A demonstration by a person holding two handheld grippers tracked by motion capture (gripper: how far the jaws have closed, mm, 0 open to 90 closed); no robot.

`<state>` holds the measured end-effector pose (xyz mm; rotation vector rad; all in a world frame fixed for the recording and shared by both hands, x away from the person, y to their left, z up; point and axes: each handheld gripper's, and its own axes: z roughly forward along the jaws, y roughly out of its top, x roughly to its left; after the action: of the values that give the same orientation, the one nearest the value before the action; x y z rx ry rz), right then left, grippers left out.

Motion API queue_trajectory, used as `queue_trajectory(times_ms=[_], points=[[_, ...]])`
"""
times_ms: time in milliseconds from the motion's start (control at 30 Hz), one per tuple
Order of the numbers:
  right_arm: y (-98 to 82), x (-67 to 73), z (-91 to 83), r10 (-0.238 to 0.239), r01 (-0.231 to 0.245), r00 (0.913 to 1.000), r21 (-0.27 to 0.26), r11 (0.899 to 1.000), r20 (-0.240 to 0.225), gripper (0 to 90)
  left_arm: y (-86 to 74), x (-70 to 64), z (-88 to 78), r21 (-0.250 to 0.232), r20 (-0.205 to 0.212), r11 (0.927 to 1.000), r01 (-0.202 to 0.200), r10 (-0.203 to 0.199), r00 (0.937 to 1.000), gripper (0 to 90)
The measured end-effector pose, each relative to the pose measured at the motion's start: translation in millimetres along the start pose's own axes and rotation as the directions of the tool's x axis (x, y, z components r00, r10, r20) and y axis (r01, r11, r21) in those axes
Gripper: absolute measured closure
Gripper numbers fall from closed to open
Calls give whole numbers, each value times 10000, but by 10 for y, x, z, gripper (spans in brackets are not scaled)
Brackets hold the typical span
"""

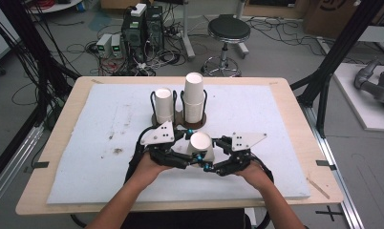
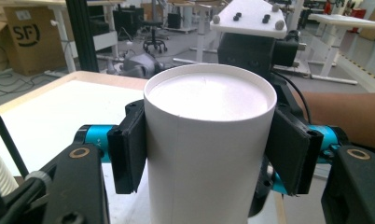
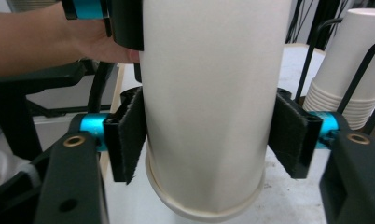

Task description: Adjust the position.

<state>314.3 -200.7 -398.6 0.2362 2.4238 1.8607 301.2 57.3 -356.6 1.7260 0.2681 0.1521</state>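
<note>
A white paper cup (image 1: 200,145) stands upside down at the middle of the white board, its flat bottom up. My left gripper (image 1: 192,148) comes at it from the left and is shut on it; in the left gripper view both black pads (image 2: 127,149) press the cup (image 2: 209,140) just under its top. My right gripper (image 1: 213,153) comes from the right. In the right gripper view its pads (image 3: 127,140) lie against the cup's wall (image 3: 209,93) lower down, just above the rolled rim. The left gripper's pad (image 3: 125,23) shows higher on the same cup.
Behind the cup a black wire holder (image 1: 180,118) carries two stacks of inverted paper cups, a short one (image 1: 164,102) and a taller one (image 1: 194,95). The white board (image 1: 85,143) covers a wooden table (image 1: 51,157). A stool (image 1: 228,31) and computers stand on the floor beyond.
</note>
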Motion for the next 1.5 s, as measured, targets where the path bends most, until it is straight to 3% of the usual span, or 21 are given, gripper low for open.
queue_trajectory(times_ms=[233, 333, 567, 733, 833, 867, 933, 1067, 1133, 1300, 1500], points=[[-10, -16, -7, -206, 210, 9997, 362, 9991, -103, 392, -4, 2, 9, 448, -23, 9990, -32, 33, 10000, 341], [-8, -11, -15, -206, 206, 9998, 389, 9990, -18, 392, 40, -5, 4, 732, -358, 9971, -190, 216, 9991, 223], [-11, -5, -16, -503, 485, 9985, 817, 9955, 211, 392, 215, 22, 18, 1274, 40, 9886, -798, 799, 9968, 215], [-11, 15, 13, -659, 656, 9978, 1008, 9927, -12, 392, 230, 44, 106, 1750, 373, 9806, -879, 826, 9959, 230], [-11, 17, 5, -710, 711, 9975, 1072, 9917, -53, 392, 213, 47, 119, 1756, 778, 9799, -942, 816, 9936, 309], [-14, 11, 2, -674, 674, 9977, 1081, 9919, -30, 392, 212, 40, 120, 1776, 782, 9792, -979, 852, 9933, 355], [-18, 8, -3, -644, 646, 9979, 1115, 9917, -56, 383, 213, 50, 117, 1818, 814, 9790, -918, 780, 9936, 360], [-27, 8, -2, -447, 438, 9989, 590, 9973, 145, 278, 204, 73, 93, 1694, 623, 9830, -705, 608, 9962, 360], [-22, -2, -15, -171, 164, 9995, 260, 9995, 254, 206, 192, 98, 68, 1391, 565, 9890, -503, 428, 9975, 360], [-21, 1, -9, -5, 2, 9996, 113, 9999, 296, 204, 161, 143, 14, 480, 447, 9988, 88, -110, 9989, 362], [-32, -5, 18, 70, -72, 9994, 75, 9999, 339, 204, 153, 132, 18, 98, 534, 9999, 143, -148, 9985, 362]])
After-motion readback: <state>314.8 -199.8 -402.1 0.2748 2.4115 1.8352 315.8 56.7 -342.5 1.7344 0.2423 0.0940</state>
